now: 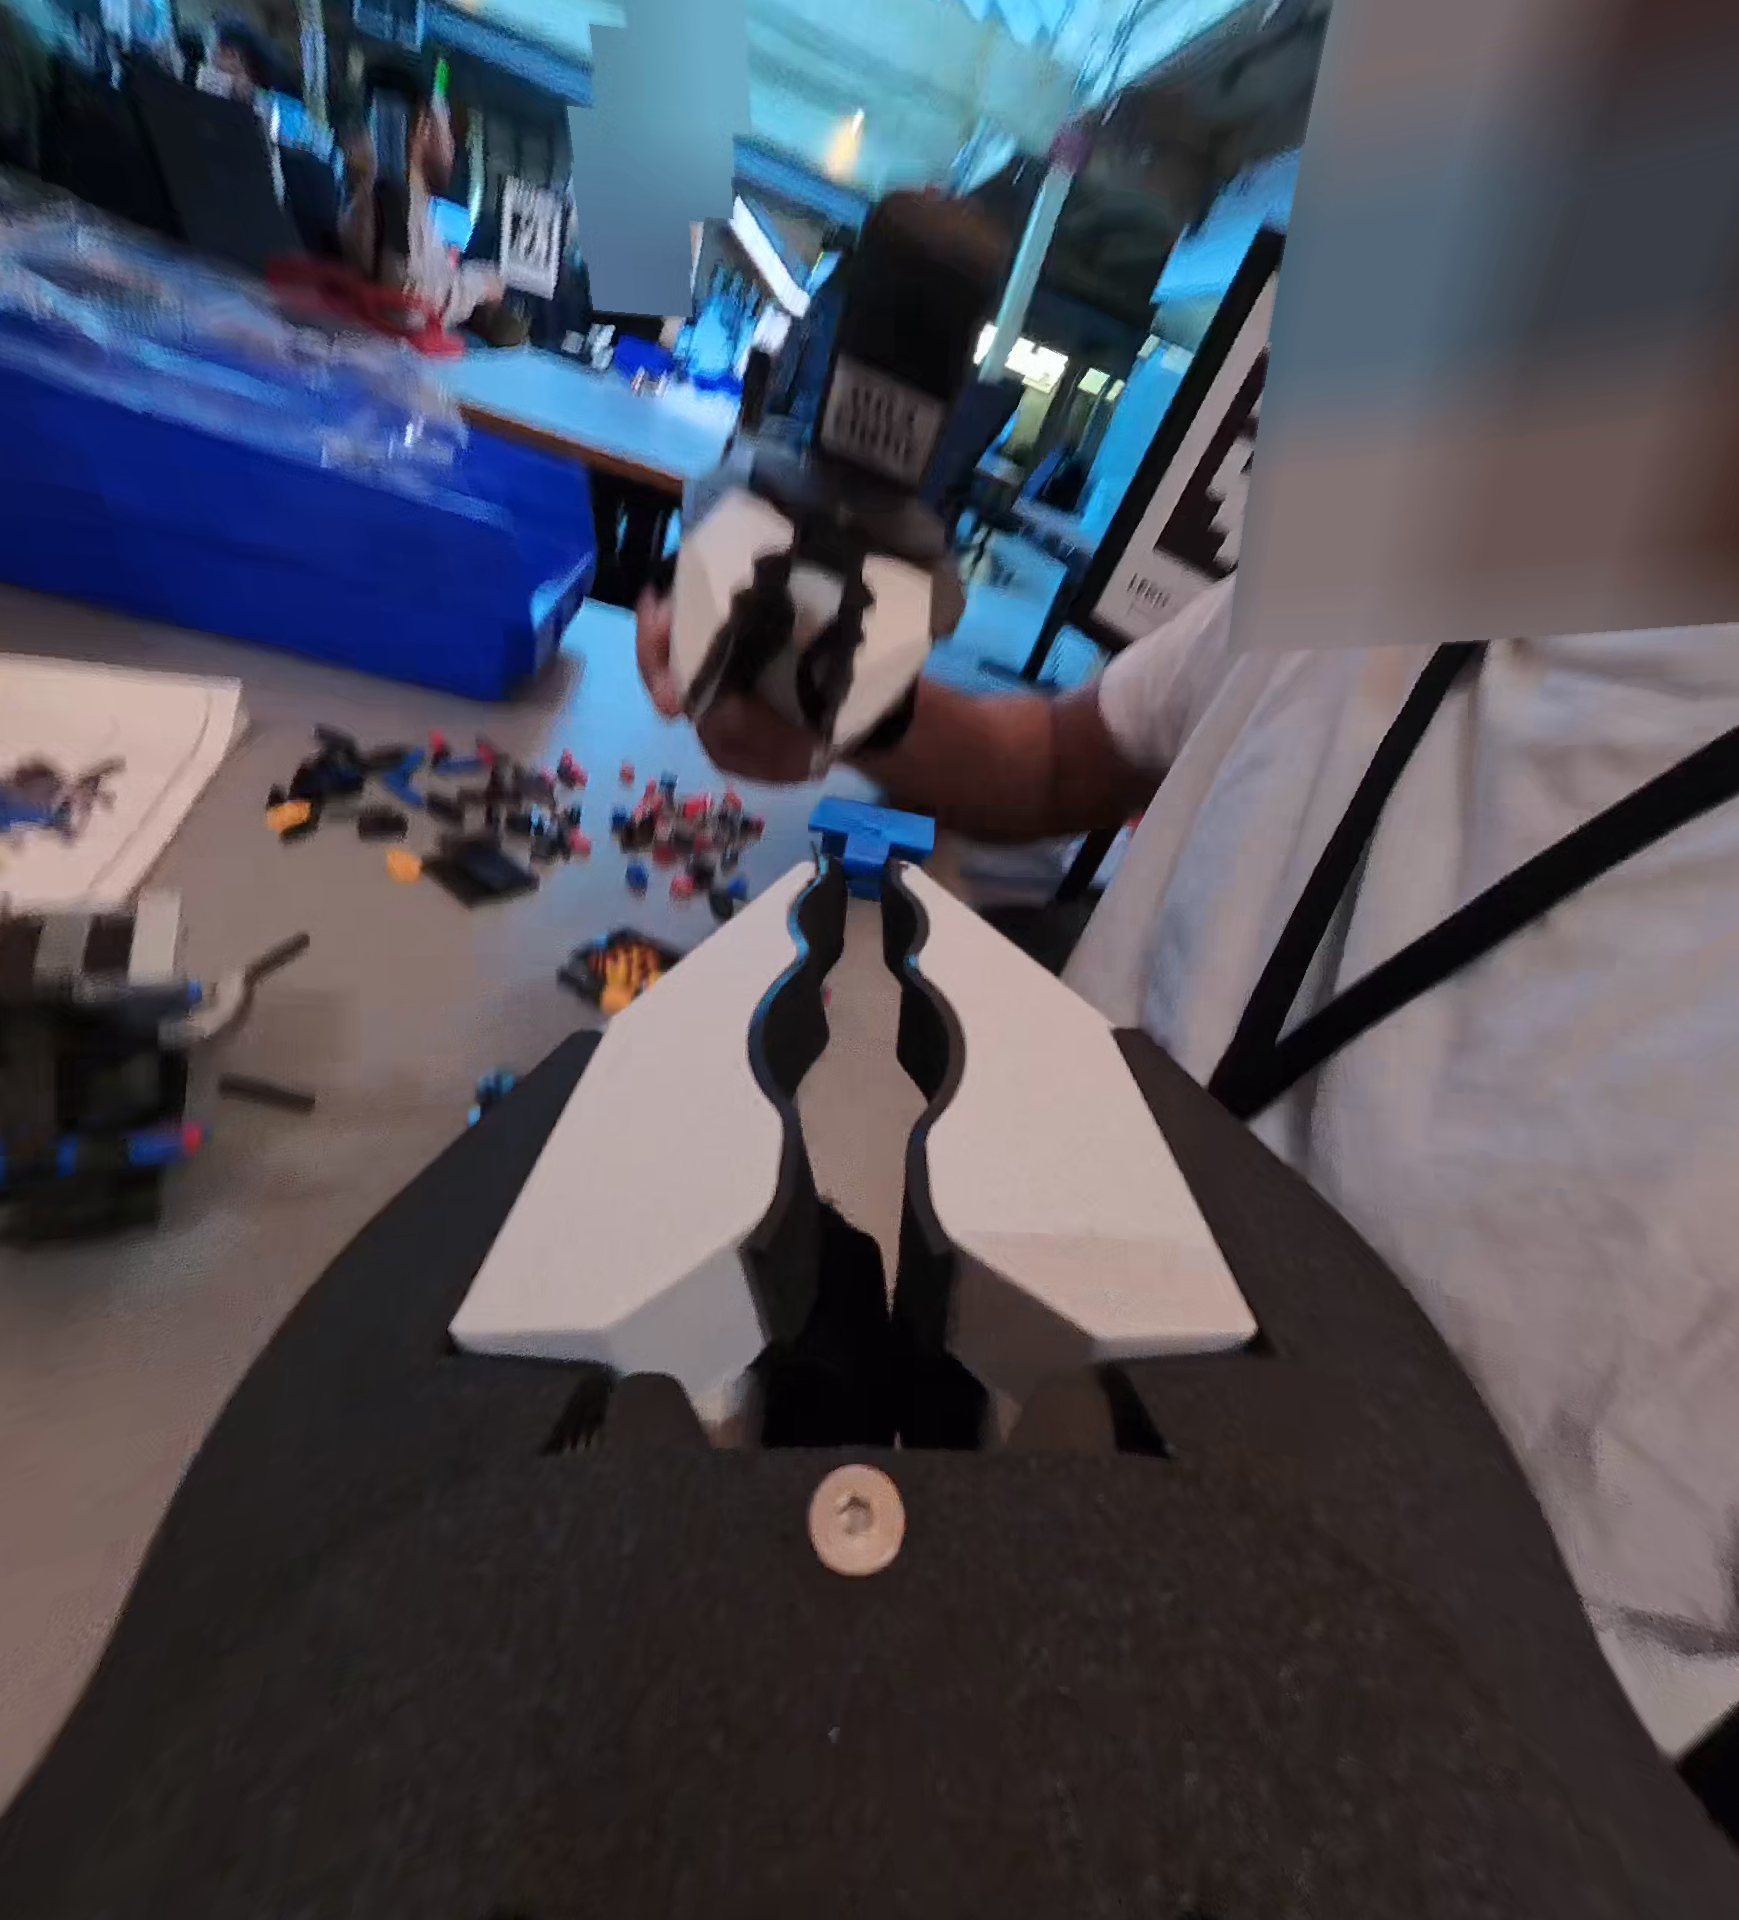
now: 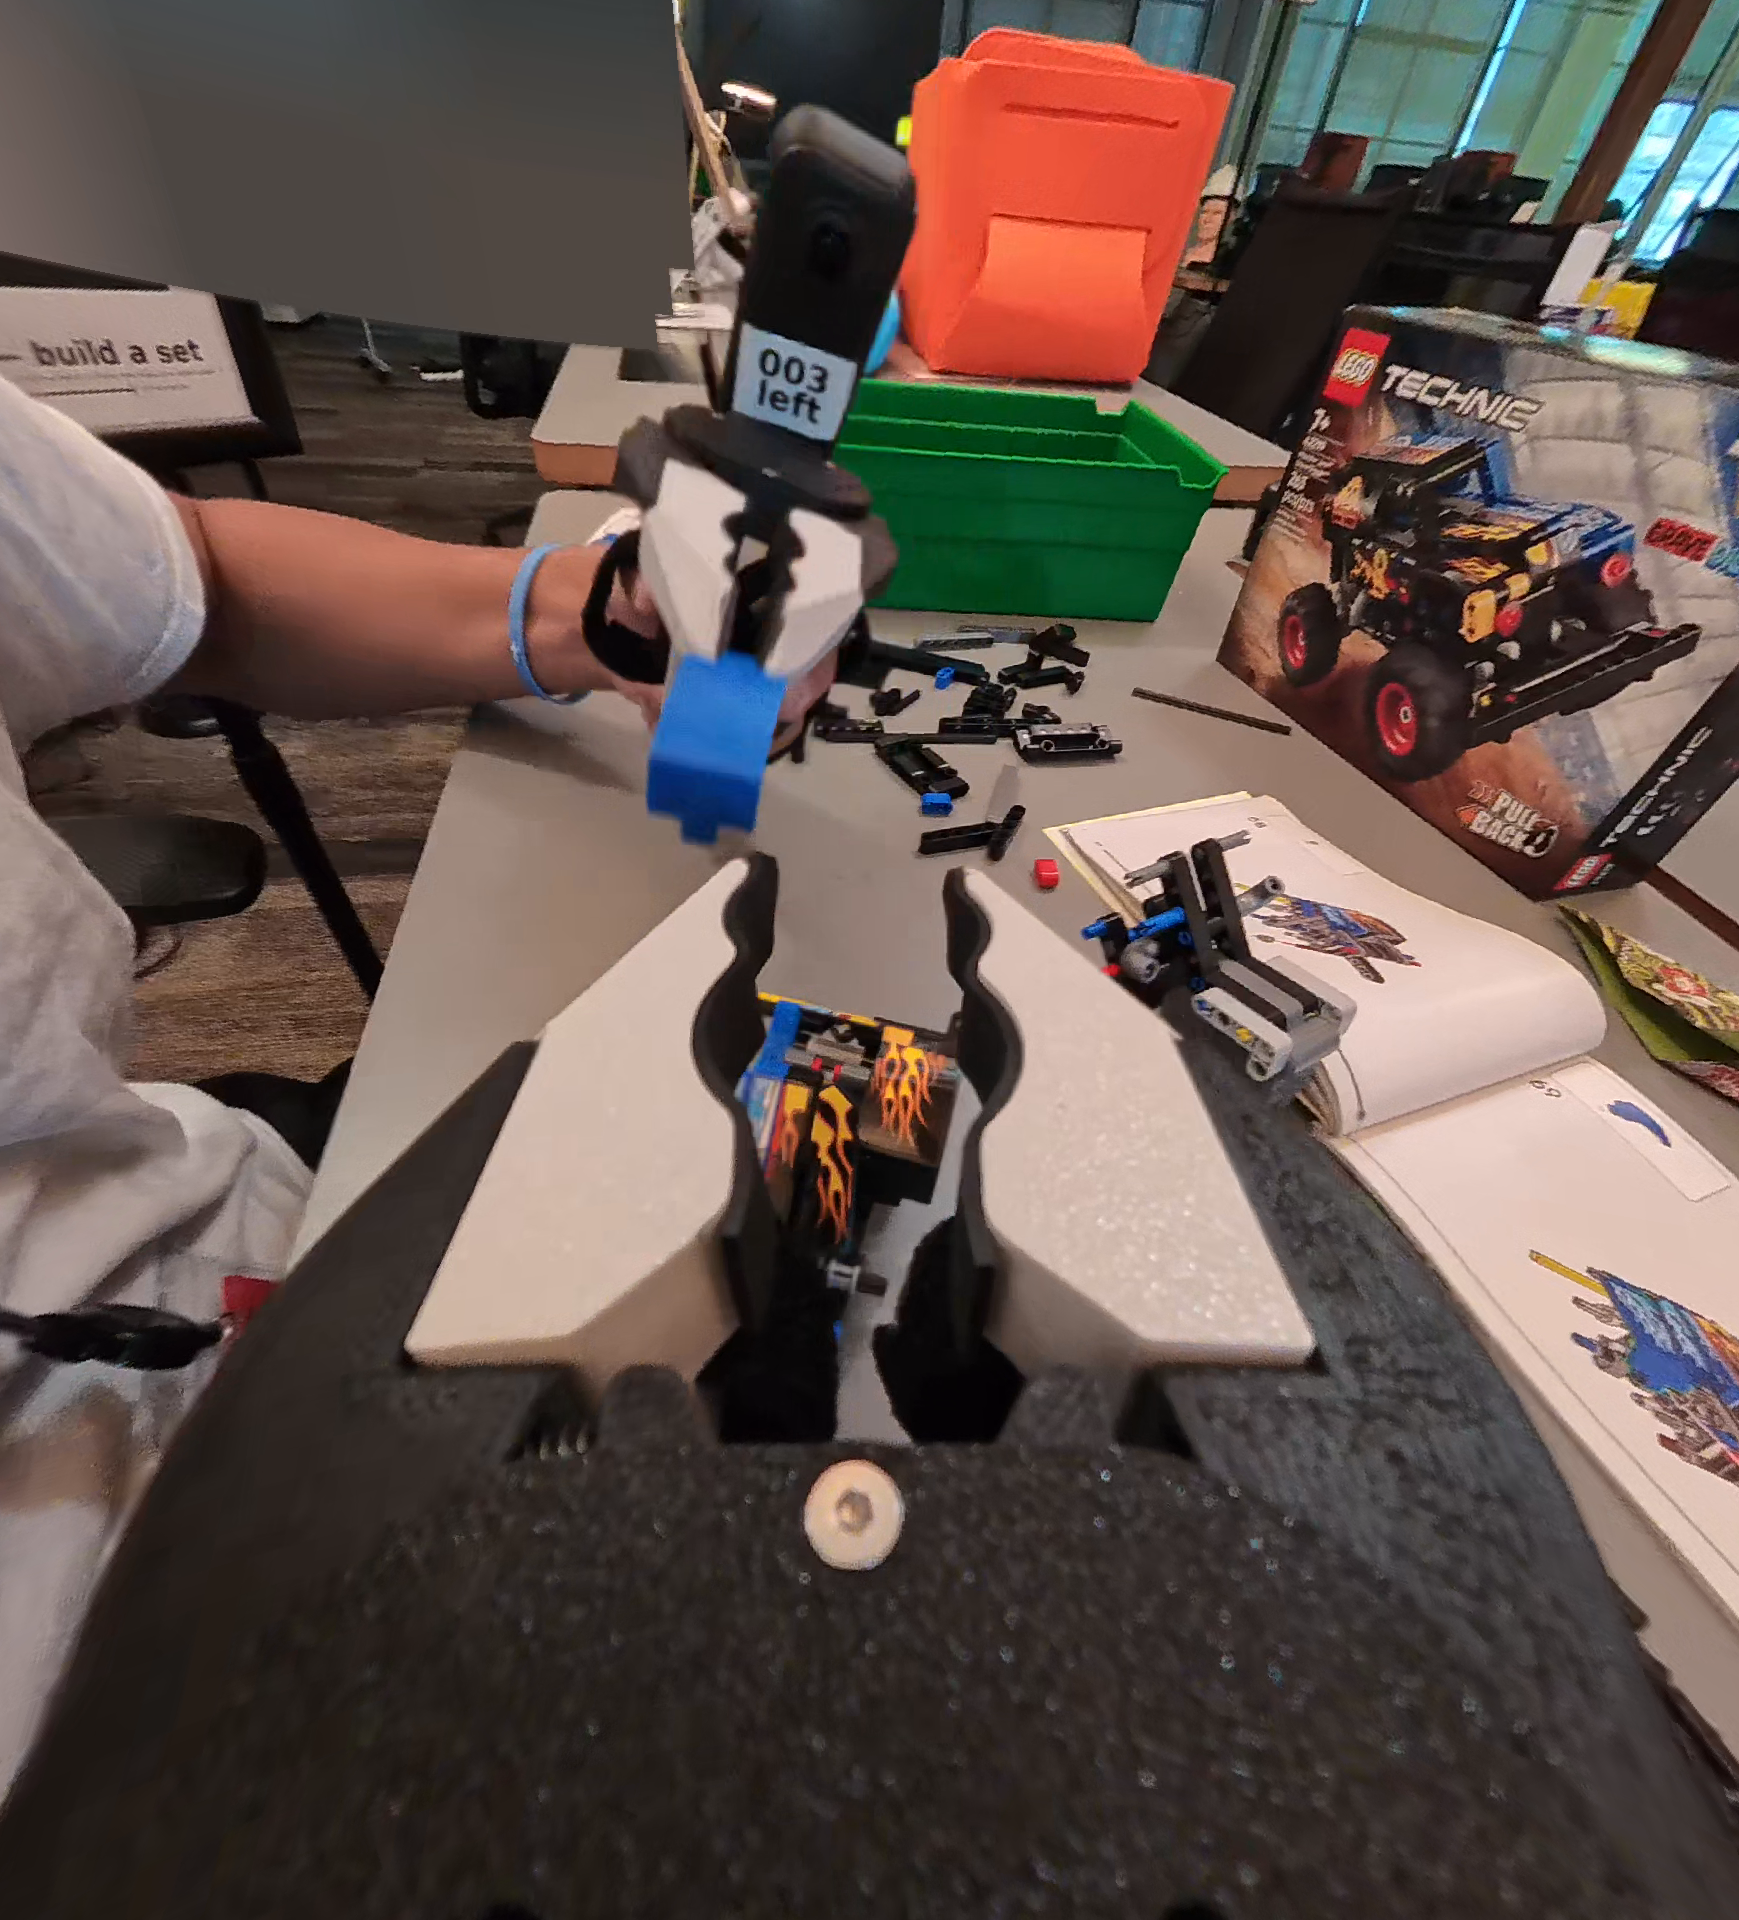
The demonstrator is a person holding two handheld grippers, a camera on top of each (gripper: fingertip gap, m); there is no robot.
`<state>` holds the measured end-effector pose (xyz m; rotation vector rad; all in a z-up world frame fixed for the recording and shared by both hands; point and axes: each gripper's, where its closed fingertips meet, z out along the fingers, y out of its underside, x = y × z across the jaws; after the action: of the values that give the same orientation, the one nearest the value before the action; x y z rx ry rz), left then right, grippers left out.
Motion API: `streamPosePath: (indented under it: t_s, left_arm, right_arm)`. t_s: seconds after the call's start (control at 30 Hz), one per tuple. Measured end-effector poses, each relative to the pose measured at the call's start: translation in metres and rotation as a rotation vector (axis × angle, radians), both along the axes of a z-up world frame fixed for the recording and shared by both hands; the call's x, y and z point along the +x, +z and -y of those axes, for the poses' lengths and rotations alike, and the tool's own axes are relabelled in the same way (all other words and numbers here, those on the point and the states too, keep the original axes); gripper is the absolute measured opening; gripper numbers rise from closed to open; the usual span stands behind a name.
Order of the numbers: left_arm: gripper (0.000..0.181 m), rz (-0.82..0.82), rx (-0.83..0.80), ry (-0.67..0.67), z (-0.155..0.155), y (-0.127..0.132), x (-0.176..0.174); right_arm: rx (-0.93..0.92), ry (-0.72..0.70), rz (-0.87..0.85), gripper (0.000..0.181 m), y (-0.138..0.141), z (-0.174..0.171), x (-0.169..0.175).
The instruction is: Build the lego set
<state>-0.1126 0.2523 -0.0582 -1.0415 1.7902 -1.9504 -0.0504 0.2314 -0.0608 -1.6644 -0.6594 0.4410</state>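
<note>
My left gripper [image 1: 863, 883] is shut on a blue Lego piece [image 1: 870, 840] at its fingertips and holds it in the air. The right wrist view shows this gripper [image 2: 740, 665] with the blue piece [image 2: 709, 748] hanging below it, just beyond my right gripper [image 2: 854, 883]. My right gripper is open and empty, and also shows in the left wrist view [image 1: 792, 707]. Through its gap I see a flame-printed body section [image 2: 844, 1112] lying on the grey table [image 2: 553, 894]. A small black and grey chassis build [image 2: 1218, 956] rests on the open instruction booklet [image 2: 1467, 997].
Loose black, blue and red parts [image 2: 969, 717] lie scattered mid-table. The set's box [image 2: 1530, 582] stands at the right, a green bin [image 2: 1021, 509] and an orange bag [image 2: 1052, 208] behind. A blue box [image 1: 221, 499] stands beyond. A person in a white shirt [image 2: 23, 582] sits at the table's left edge. My hands' fingertips stand some 7 cm from each other.
</note>
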Motion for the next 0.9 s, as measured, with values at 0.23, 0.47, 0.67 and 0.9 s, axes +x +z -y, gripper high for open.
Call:
streamPosePath:
  t_s: [0.23,0.47,0.67,0.9]
  left_arm:
    - [0.004,-0.254,0.216,0.016,0.006,-0.066,-0.037]
    - [0.005,-0.401,0.383,-0.074,0.006,-0.104,-0.050]
    - [0.005,-0.456,0.468,-0.102,-0.004,-0.117,-0.062]
    - [0.000,-0.438,0.649,-0.109,0.002,-0.135,-0.054]
  right_arm:
    - [-0.077,0.111,0.123,0.033,-0.016,0.018,-0.044]
    - [-0.102,0.039,0.124,0.032,-0.026,0.035,-0.048]
    - [-0.141,-0.023,0.119,0.032,-0.035,0.050,-0.043]
    - [-0.148,-0.032,0.178,0.032,-0.046,0.052,-0.051]
